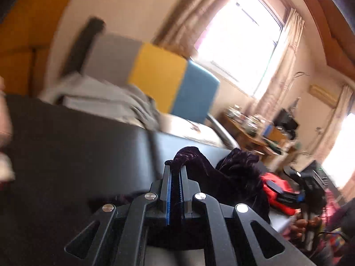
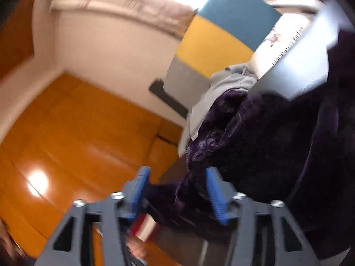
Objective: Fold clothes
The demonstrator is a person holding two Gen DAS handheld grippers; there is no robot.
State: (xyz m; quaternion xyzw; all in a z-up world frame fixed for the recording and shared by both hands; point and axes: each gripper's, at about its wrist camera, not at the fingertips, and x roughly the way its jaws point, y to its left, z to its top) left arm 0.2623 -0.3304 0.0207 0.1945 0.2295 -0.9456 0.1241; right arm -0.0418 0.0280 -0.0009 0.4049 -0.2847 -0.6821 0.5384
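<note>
A dark purple velvet garment [image 1: 235, 173] lies bunched on the dark table [image 1: 66, 137]. My left gripper [image 1: 174, 166] is shut on a fold of it, which sticks out past the fingertips. In the right wrist view the same garment [image 2: 255, 137] hangs in a heap ahead. My right gripper [image 2: 177, 175] is open, its blue pads [image 2: 214, 192] on either side of a hanging edge of the velvet. The right gripper also shows in the left wrist view [image 1: 295, 190], low at the right, held in a hand.
A grey garment [image 1: 106, 97] lies at the table's far side, also seen in the right wrist view [image 2: 221, 88]. Behind it is a grey, yellow and blue panel [image 1: 159, 75]. A cluttered desk [image 1: 255, 128] stands under the window. Orange wooden floor [image 2: 77, 137] lies below.
</note>
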